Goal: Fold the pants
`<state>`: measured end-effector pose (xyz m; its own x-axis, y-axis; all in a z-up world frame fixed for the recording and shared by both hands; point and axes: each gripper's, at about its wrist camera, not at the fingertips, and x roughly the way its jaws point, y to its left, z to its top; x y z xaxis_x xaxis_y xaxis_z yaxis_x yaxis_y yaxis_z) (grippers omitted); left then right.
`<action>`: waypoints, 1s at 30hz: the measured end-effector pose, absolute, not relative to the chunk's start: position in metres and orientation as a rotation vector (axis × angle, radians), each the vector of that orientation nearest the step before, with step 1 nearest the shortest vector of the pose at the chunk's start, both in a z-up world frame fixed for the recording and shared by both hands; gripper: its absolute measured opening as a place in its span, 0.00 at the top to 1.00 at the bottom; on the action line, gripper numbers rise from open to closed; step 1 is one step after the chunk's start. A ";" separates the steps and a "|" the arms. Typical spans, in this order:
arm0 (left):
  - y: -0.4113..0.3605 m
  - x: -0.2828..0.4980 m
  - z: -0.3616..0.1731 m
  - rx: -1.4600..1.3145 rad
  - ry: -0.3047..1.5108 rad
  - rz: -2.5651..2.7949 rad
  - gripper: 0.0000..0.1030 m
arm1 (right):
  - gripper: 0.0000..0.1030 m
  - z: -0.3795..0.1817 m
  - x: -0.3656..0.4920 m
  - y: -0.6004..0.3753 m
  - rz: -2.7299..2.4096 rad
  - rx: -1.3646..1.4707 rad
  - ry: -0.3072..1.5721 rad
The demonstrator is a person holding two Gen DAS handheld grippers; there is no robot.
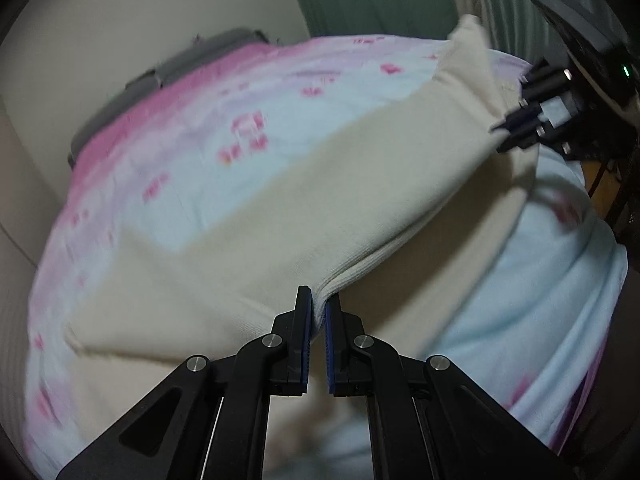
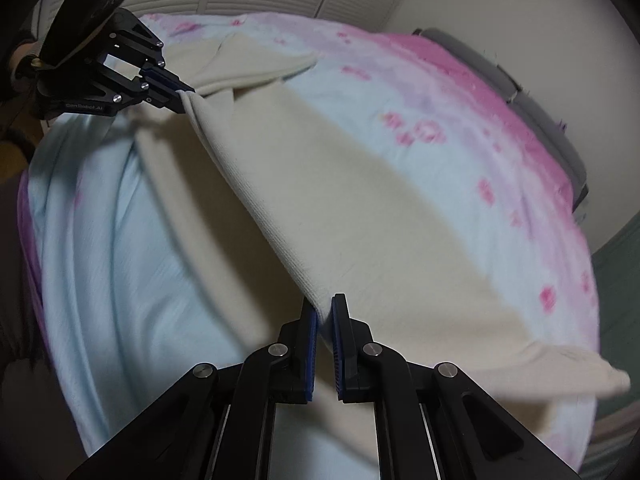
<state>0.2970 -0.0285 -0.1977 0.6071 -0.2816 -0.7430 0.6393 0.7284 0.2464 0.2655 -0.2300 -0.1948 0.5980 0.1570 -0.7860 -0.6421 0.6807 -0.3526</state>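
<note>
Pants hang taut between your two grippers above the pink-and-blue blanket, ribbed edge running straight from the left gripper, clamped on one corner, to the right gripper, clamped on the other.

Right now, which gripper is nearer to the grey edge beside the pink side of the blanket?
Left. The left gripper holds the cream pants on the side toward the grey edge; the right gripper grips their opposite end, farther away.
</note>
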 end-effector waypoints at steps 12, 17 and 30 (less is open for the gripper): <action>-0.028 0.284 -0.235 0.483 0.826 -0.533 0.92 | 0.92 -0.243 0.251 -0.234 0.448 -0.571 0.802; -0.034 0.278 -0.228 0.506 0.787 -0.466 0.75 | 0.74 -0.237 0.240 -0.223 0.330 -0.635 0.749; 0.023 0.248 -0.149 0.293 0.712 -0.280 0.31 | 0.30 -0.128 0.207 -0.208 0.318 -0.422 0.636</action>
<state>0.2484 0.0227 -0.1486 0.7231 -0.1512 -0.6740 0.3485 0.9223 0.1670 0.2067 -0.2082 -0.1275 0.7613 0.1563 -0.6292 -0.4096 0.8682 -0.2799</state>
